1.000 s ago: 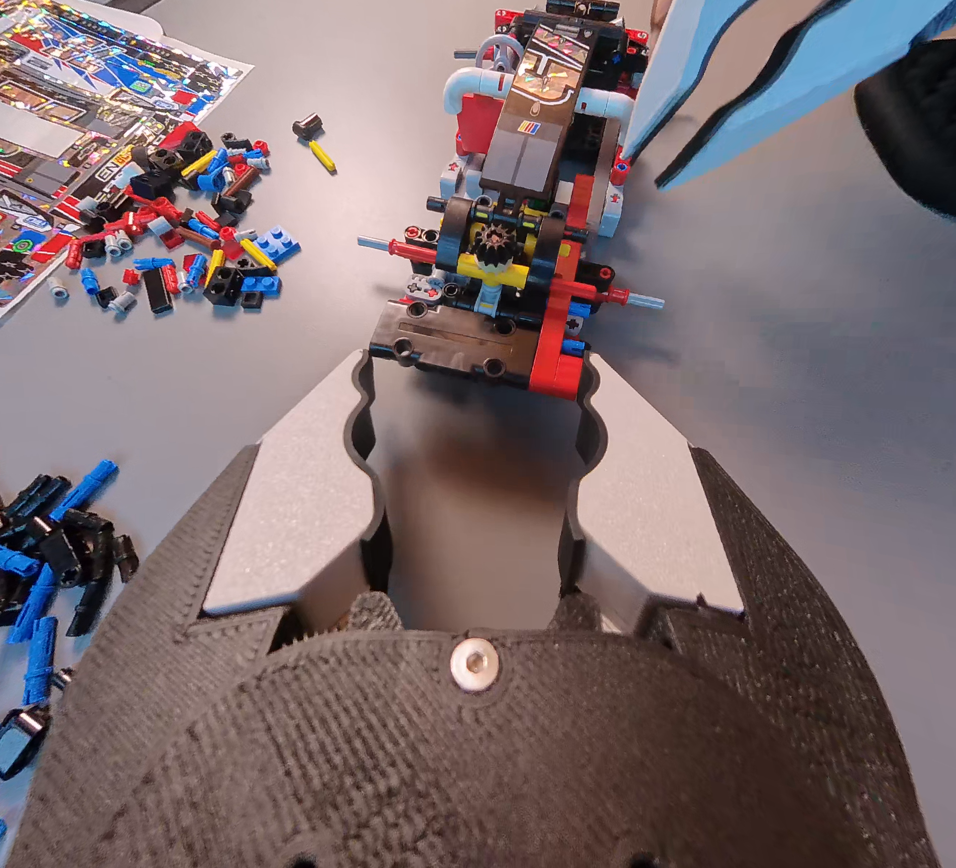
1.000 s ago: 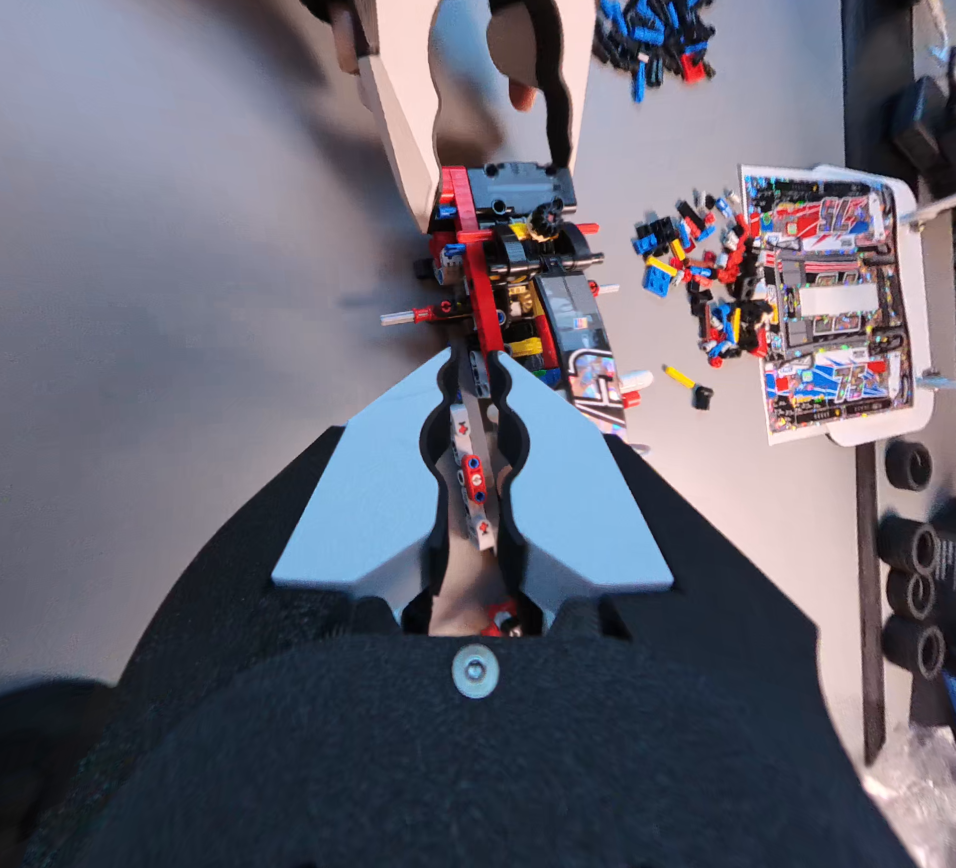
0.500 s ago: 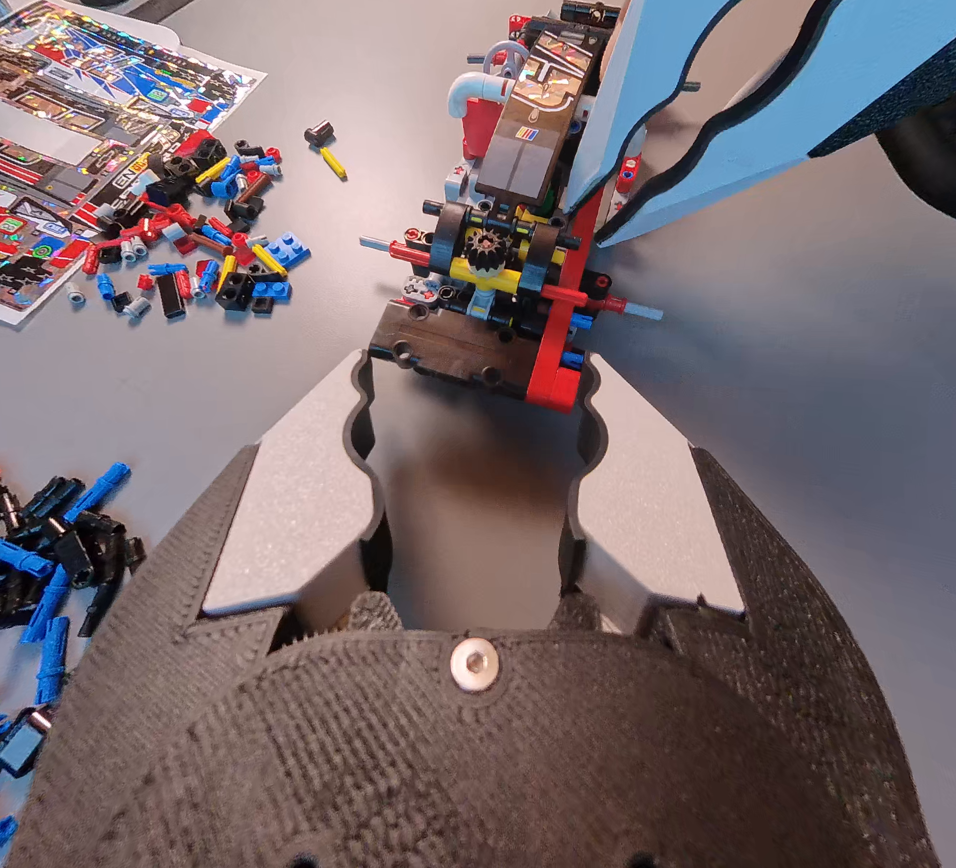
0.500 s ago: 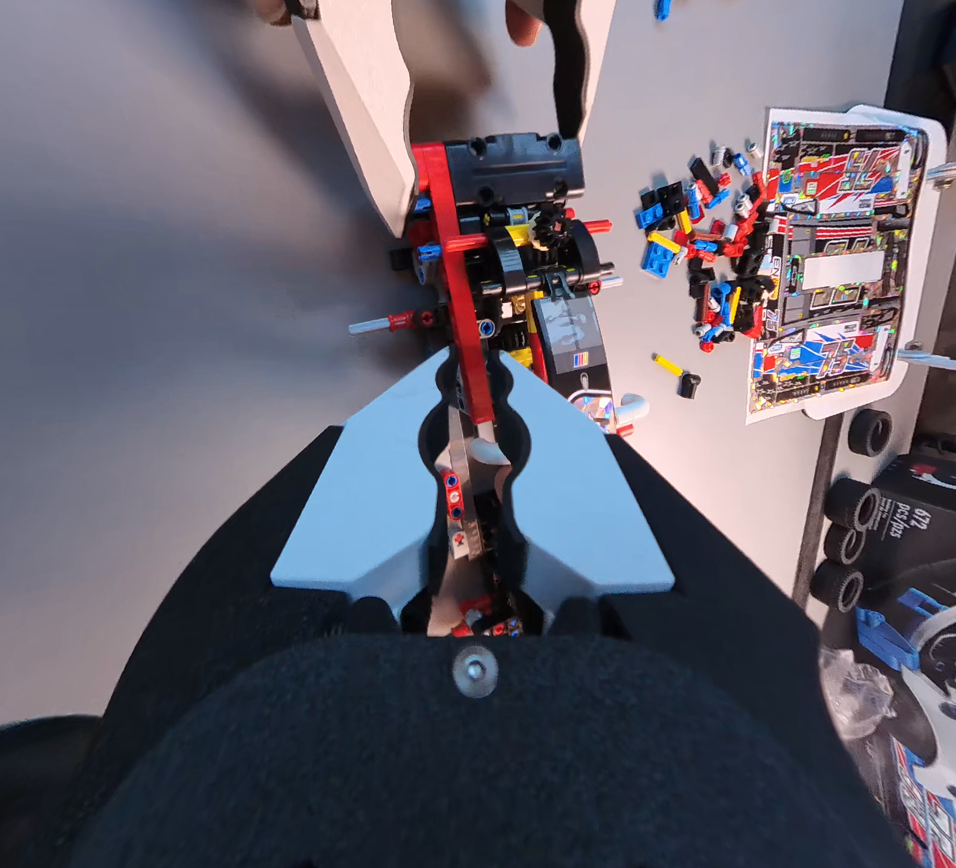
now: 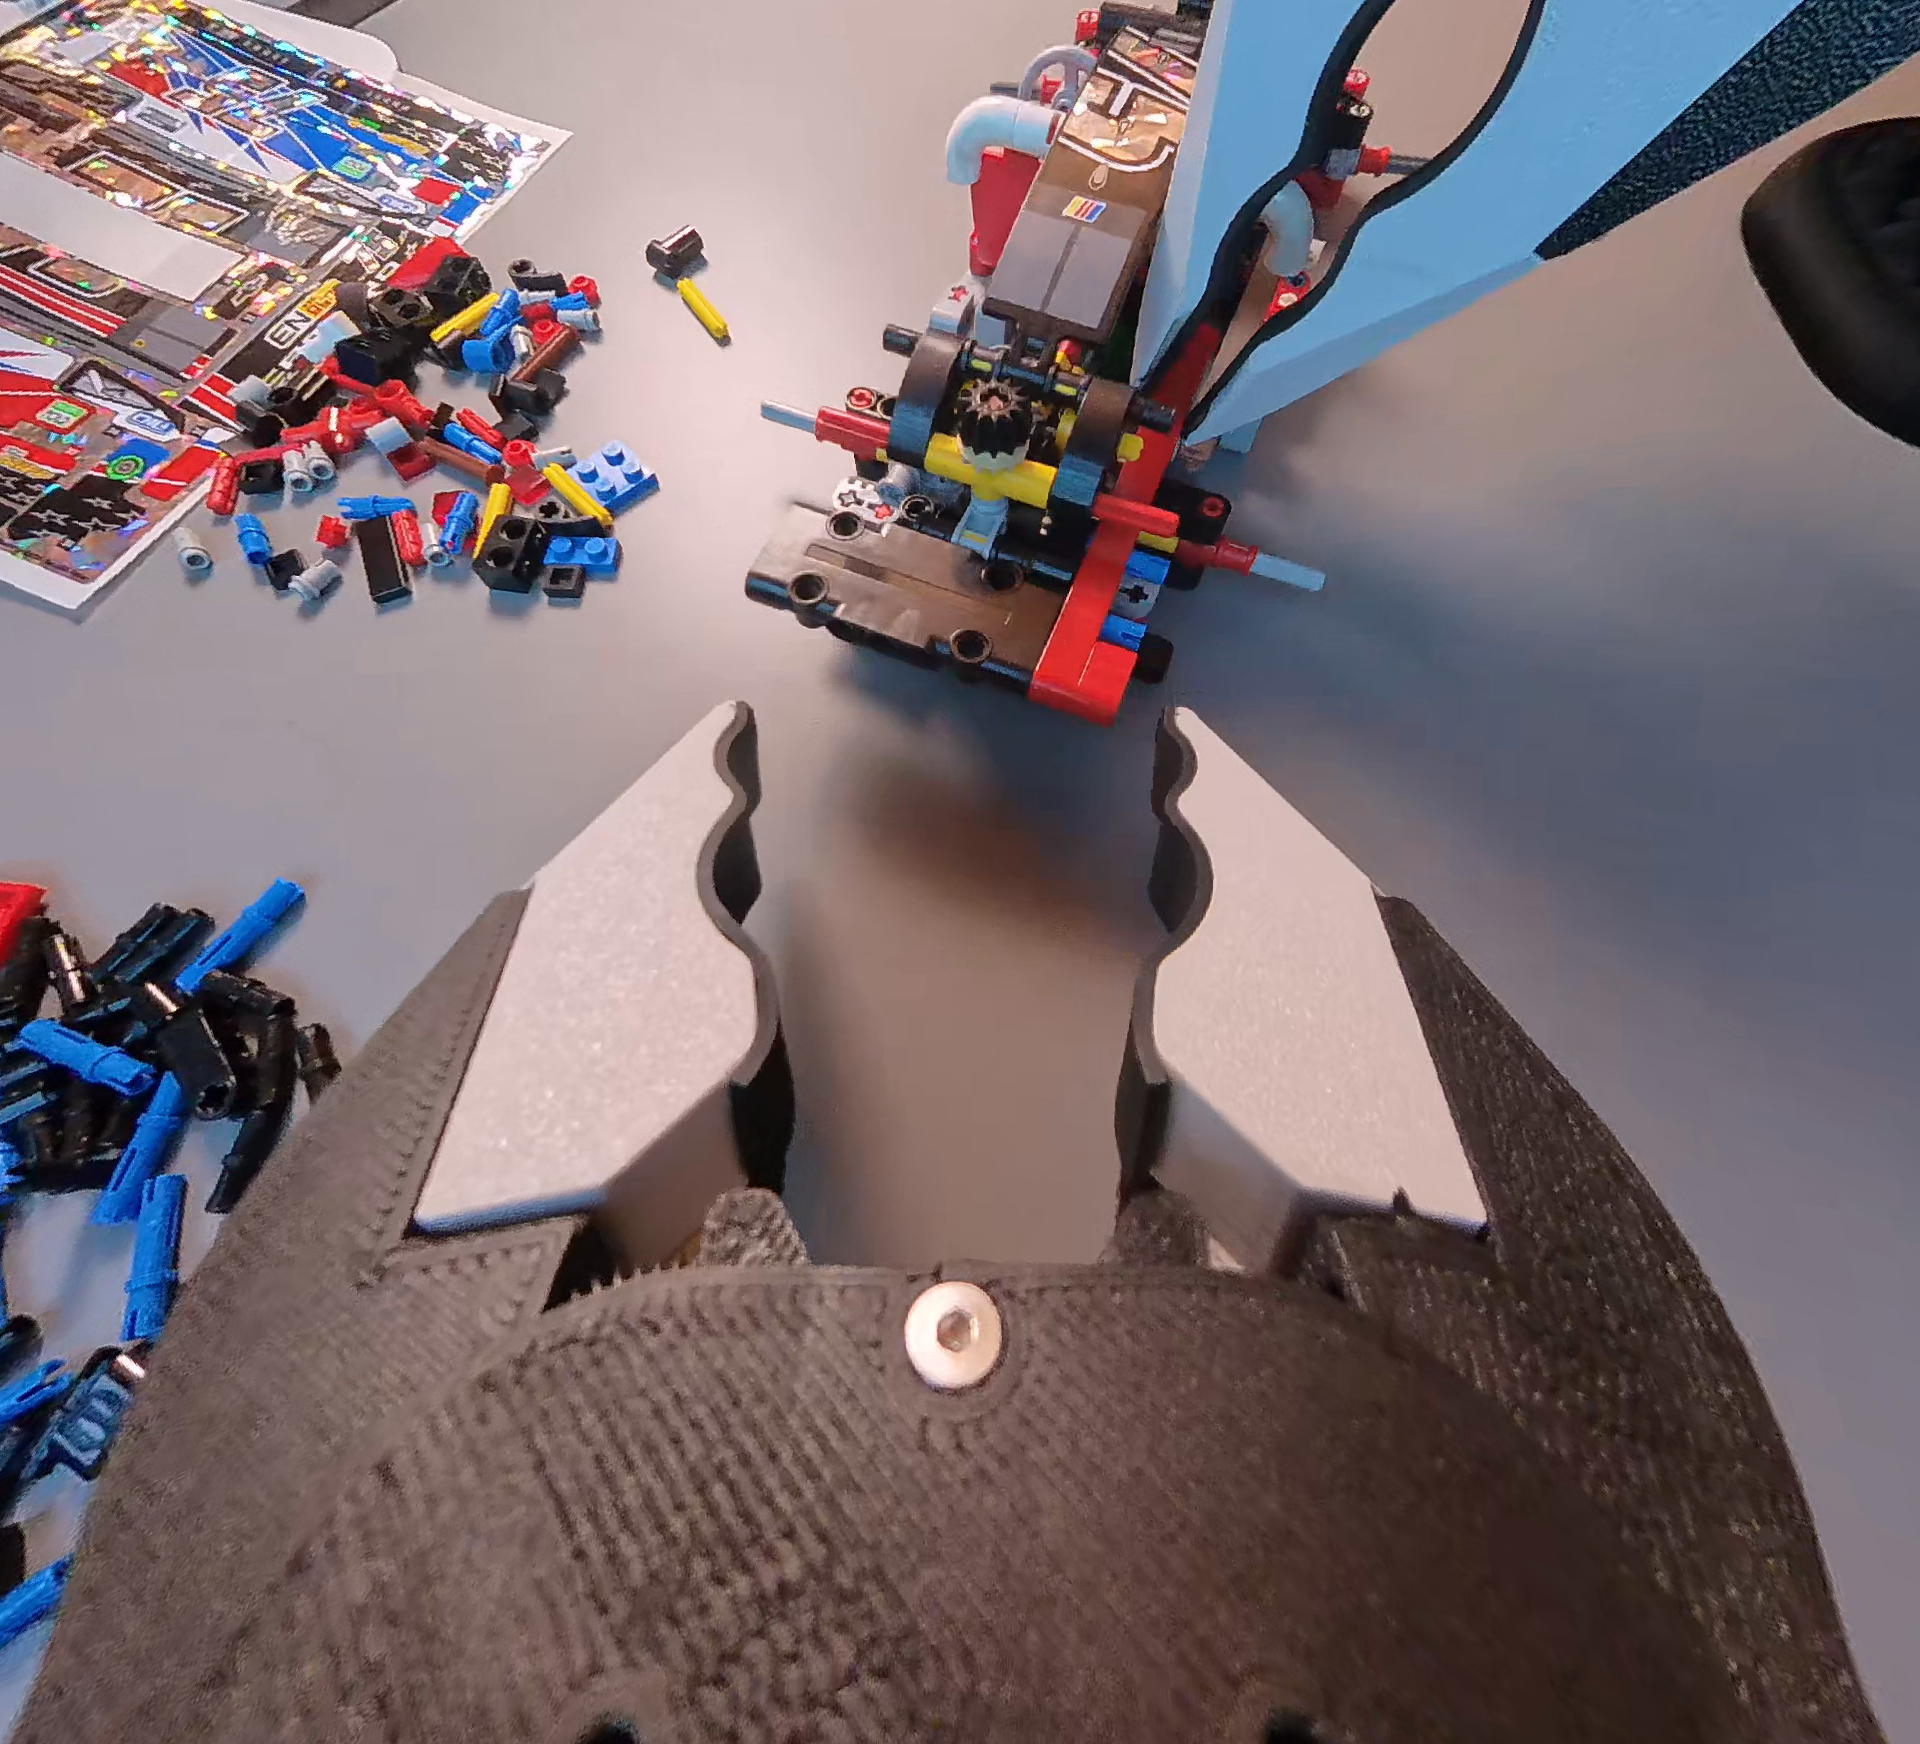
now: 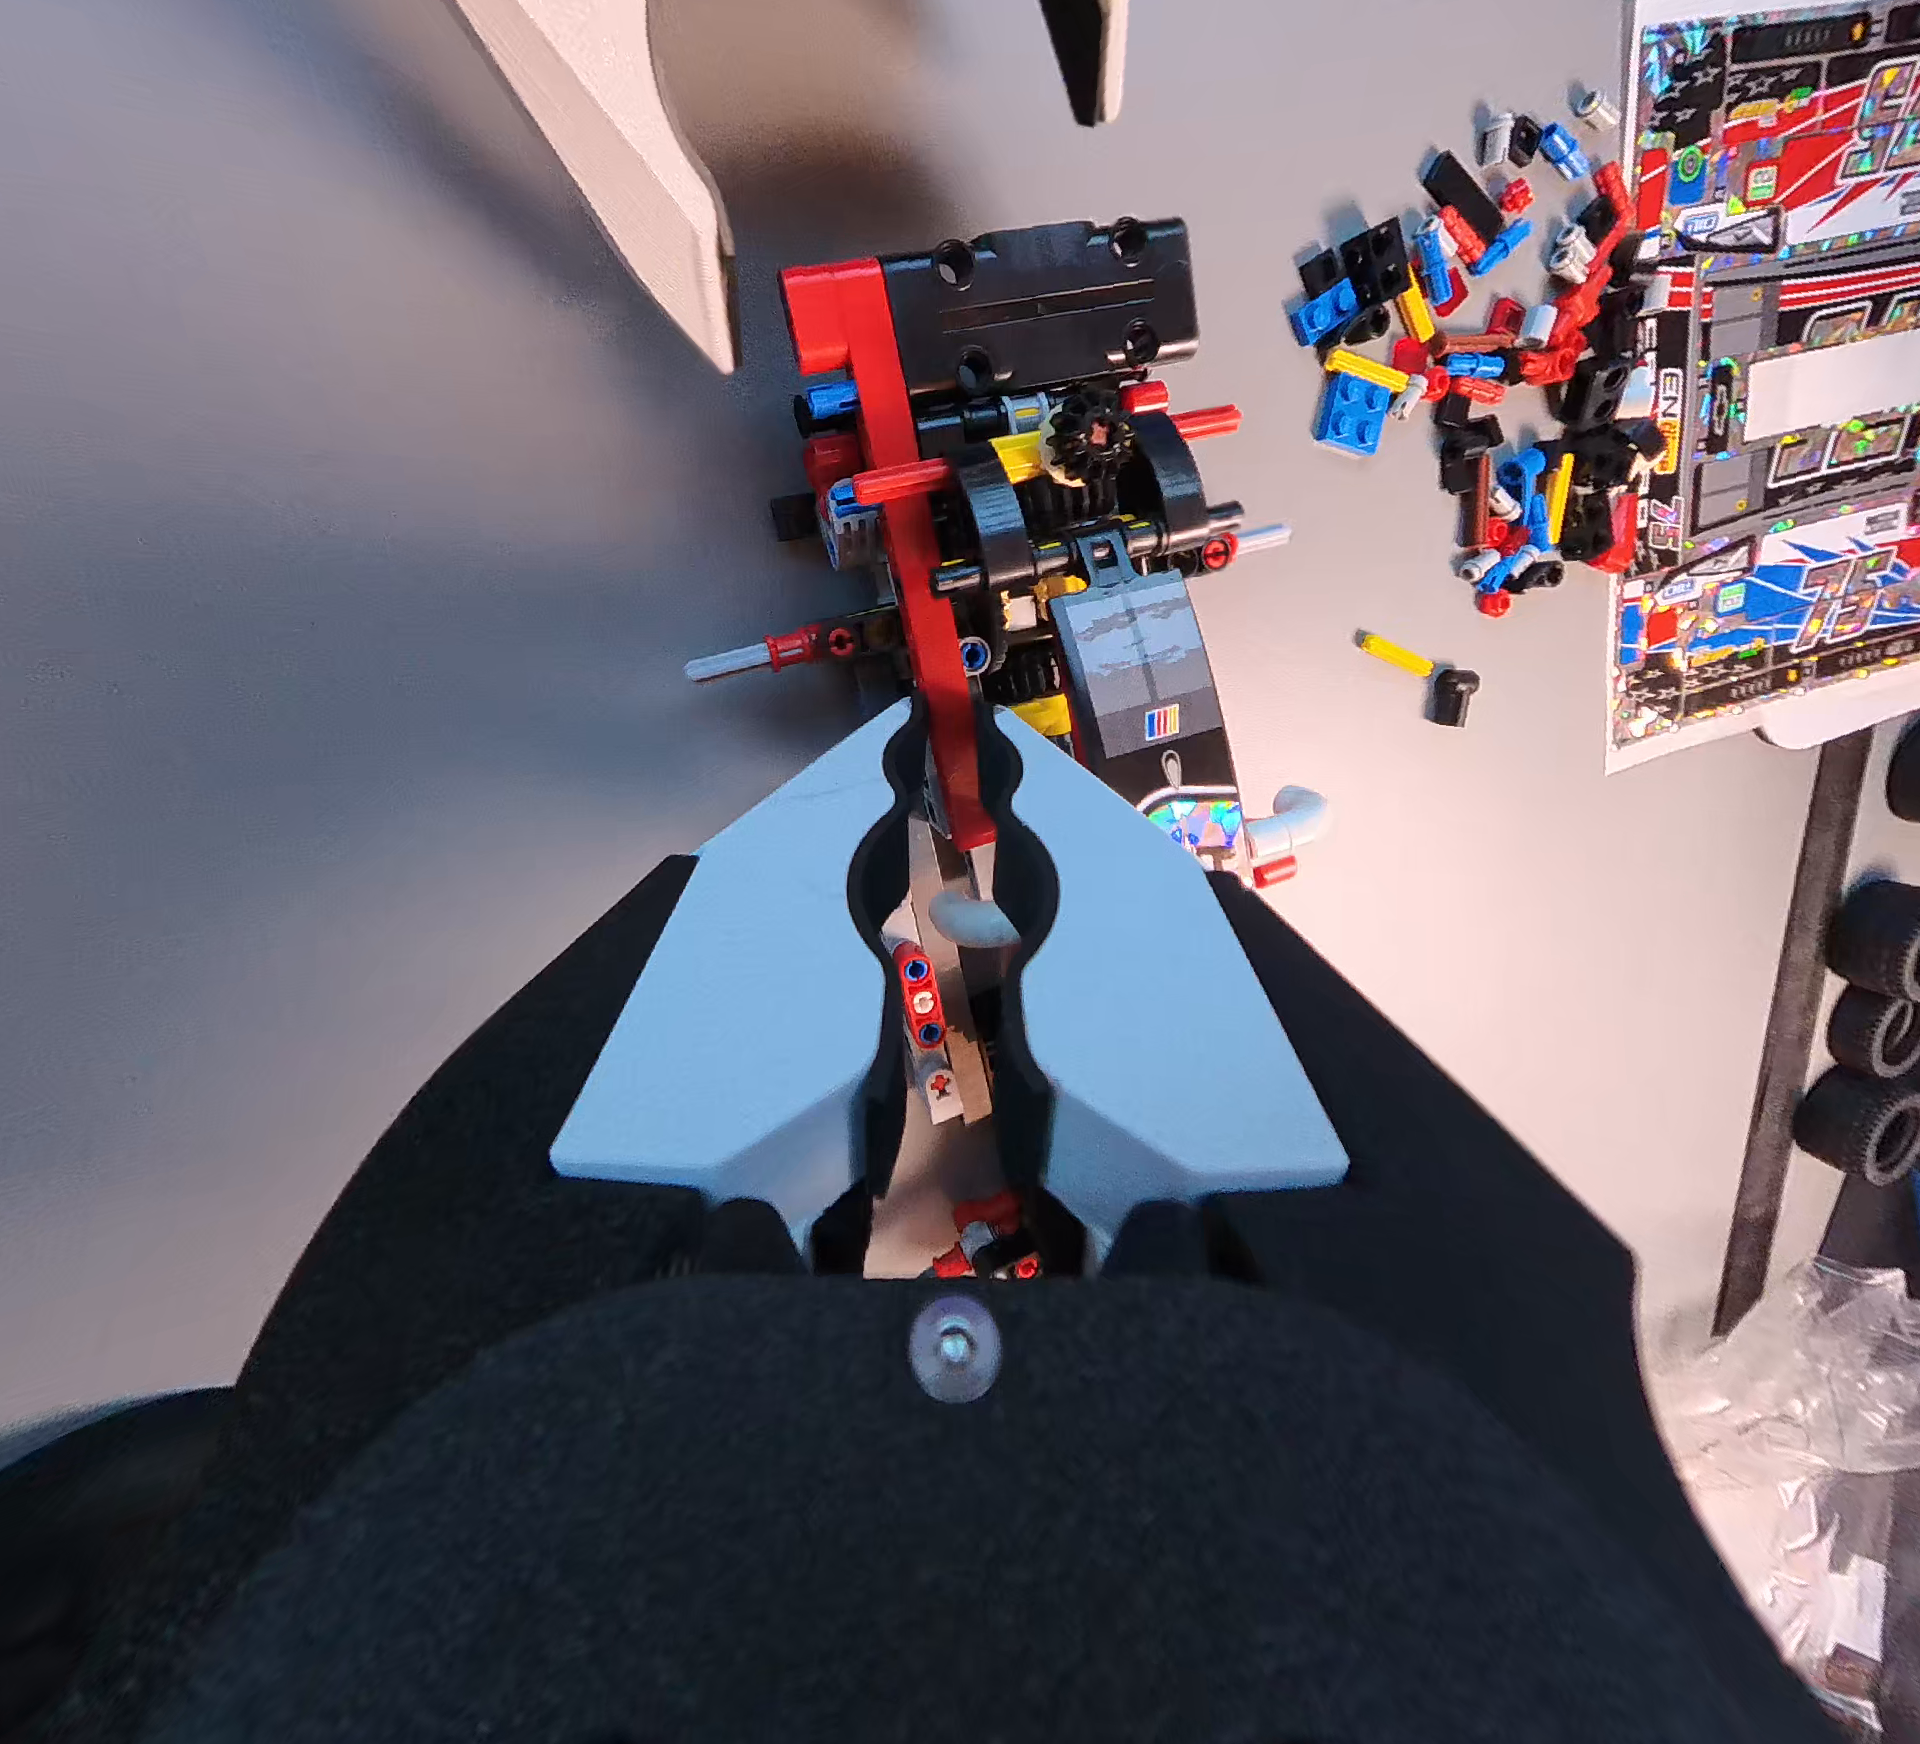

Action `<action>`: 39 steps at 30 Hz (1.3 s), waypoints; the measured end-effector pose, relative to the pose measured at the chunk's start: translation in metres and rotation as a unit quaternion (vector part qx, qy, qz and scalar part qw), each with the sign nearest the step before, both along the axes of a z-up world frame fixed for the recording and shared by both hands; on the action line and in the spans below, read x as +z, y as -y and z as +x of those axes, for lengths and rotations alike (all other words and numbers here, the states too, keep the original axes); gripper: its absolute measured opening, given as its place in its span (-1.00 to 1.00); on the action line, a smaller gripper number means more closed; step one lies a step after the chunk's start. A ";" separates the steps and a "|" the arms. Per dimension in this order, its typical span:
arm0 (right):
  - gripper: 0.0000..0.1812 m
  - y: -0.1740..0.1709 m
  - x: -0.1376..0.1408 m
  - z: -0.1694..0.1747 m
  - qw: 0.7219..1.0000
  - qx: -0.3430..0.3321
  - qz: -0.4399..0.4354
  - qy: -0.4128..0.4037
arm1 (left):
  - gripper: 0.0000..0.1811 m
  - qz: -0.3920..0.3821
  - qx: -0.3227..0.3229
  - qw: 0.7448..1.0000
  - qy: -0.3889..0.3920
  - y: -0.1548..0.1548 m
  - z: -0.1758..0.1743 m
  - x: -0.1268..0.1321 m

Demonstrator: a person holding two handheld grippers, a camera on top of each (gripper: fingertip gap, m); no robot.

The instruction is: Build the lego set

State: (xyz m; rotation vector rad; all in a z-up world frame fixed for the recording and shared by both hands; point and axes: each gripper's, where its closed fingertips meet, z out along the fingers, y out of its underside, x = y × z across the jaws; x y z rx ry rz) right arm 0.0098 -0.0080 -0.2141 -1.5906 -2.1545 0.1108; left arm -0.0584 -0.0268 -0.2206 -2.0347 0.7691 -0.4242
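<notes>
Left gripper (image 5: 951,738) backed off from car (image 5: 1023,447), now just short of its black end; wide open, empty. Right gripper (image 6: 948,718) clamped on red side beam (image 6: 914,551). Car on table (image 5: 1558,759), beside loose parts (image 5: 436,437). Steadied; probably ready for next piece.

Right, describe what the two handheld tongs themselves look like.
Both match: the left tongs and the right tongs each have two pale grey wedge fingers with wavy black-lined inner edges, set in a black, coarsely textured printed body with one silver screw in the middle. No cables visible.
</notes>
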 end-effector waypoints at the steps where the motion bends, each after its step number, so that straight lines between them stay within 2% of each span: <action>1: -0.93 0.000 0.000 0.000 1.000 -0.003 -0.001 0.000 | -0.22 0.001 0.003 1.000 -0.005 -0.001 -0.001 -0.001; 8: -0.92 -0.007 0.001 -0.001 1.000 -0.018 0.023 -0.008 | -0.35 0.009 0.011 1.000 -0.006 -0.005 0.001 0.000; 13: -0.79 -0.003 0.008 0.007 1.000 -0.008 0.015 -0.016 | -0.36 0.008 0.016 1.000 0.000 -0.006 -0.001 0.001; 17: -0.77 0.003 0.030 0.012 0.997 -0.007 -0.021 -0.076 | -0.36 0.009 0.012 1.000 -0.003 -0.005 -0.001 0.000; 22: -0.76 -0.011 0.048 0.027 0.988 -0.042 -0.037 -0.147 | -0.34 0.006 0.011 1.000 -0.007 -0.004 -0.003 -0.001; 31: -0.73 -0.031 0.052 0.056 0.972 -0.097 -0.035 -0.211 | -0.28 0.007 0.002 1.000 0.002 0.001 -0.004 0.001; 36: -0.61 -0.055 0.051 0.070 0.965 -0.122 -0.017 -0.231 | -0.24 0.000 0.001 1.000 0.002 0.001 -0.004 0.000; 39: -0.54 -0.060 0.045 0.066 0.968 -0.107 -0.029 -0.224 | -0.22 -0.001 -0.002 1.000 -0.002 0.001 -0.003 -0.002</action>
